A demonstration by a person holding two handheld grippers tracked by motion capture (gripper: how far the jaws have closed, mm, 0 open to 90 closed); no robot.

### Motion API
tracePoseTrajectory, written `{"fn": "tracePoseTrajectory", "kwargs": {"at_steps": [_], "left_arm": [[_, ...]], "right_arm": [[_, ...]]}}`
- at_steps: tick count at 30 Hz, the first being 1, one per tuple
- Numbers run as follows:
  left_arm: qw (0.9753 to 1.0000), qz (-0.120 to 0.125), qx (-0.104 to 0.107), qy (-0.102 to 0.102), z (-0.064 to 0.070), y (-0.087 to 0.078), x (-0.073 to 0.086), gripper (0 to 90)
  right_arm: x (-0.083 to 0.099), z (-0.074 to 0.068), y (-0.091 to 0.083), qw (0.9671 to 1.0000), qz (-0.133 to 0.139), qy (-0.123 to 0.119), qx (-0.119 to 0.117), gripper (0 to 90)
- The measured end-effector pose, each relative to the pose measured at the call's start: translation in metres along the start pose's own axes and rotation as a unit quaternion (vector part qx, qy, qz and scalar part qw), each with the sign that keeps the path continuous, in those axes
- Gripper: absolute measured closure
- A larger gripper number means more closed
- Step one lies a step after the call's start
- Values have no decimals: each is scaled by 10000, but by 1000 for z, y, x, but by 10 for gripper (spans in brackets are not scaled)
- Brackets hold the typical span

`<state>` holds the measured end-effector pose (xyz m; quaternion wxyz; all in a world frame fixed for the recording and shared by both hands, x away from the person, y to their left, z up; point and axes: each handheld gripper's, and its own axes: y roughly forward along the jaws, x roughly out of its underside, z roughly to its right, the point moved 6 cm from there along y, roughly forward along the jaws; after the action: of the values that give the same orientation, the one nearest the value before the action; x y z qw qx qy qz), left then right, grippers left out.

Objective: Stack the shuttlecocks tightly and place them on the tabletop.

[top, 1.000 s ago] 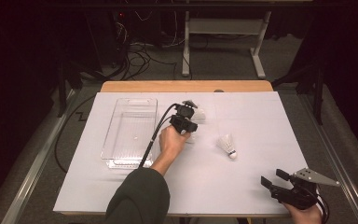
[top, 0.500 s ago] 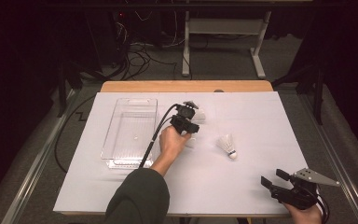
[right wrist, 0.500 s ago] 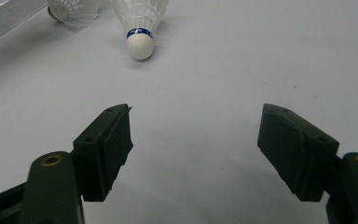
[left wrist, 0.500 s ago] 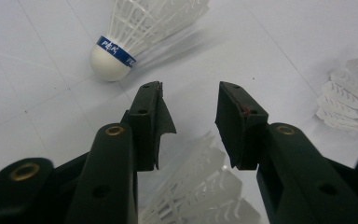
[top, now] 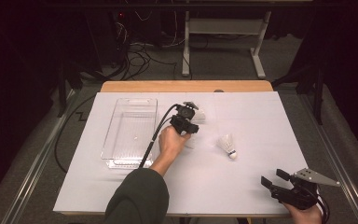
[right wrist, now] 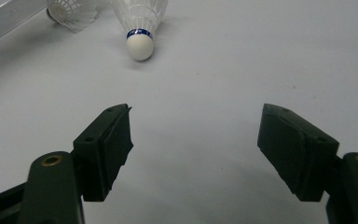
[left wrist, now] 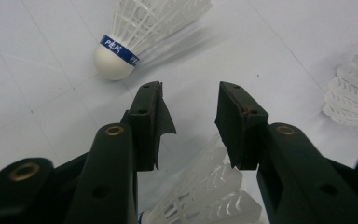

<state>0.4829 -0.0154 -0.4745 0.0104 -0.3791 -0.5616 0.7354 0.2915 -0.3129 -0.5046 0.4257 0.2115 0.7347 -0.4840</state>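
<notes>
My left gripper [top: 186, 125] is held in a hand near the table's middle, pointing down at the white sheet. In the left gripper view its jaws [left wrist: 189, 107] stand open; a white shuttlecock's feathers [left wrist: 205, 196] lie just below the gap, untouched by the pads. A second shuttlecock [left wrist: 140, 28] with a blue band lies ahead, and a third [left wrist: 354, 93] shows at the right edge. My right gripper [top: 272, 178] rests at the front right corner, open [right wrist: 196, 135] and empty. From there a blue-banded shuttlecock [right wrist: 140, 28] lies ahead; in the high view this shuttlecock [top: 227, 144] is right of the hand.
A clear plastic tray [top: 129, 105] stands left of the left hand, nothing visible in it. Another shuttlecock [top: 199, 115] lies just behind the left gripper. The left gripper's black cable [top: 156, 135] runs along the tray's right side. A white sheet [top: 261, 121] covers the table.
</notes>
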Motion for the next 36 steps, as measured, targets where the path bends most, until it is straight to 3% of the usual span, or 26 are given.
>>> {"fn": "tracePoseTrajectory", "kwargs": {"at_steps": [15, 28, 36], "left_arm": [[9996, 242, 132, 77, 5, -12, -2, 477], [9991, 279, 177, 265, 15, -14, 2, 452], [9985, 431, 214, 265, 14, -26, 5, 436]], "right_arm": [[0, 0, 0, 10000, -5, -3, 10, 265], [0, 0, 0, 10000, 0, 11, 11, 265], [0, 0, 0, 10000, 2, -1, 15, 265]]}}
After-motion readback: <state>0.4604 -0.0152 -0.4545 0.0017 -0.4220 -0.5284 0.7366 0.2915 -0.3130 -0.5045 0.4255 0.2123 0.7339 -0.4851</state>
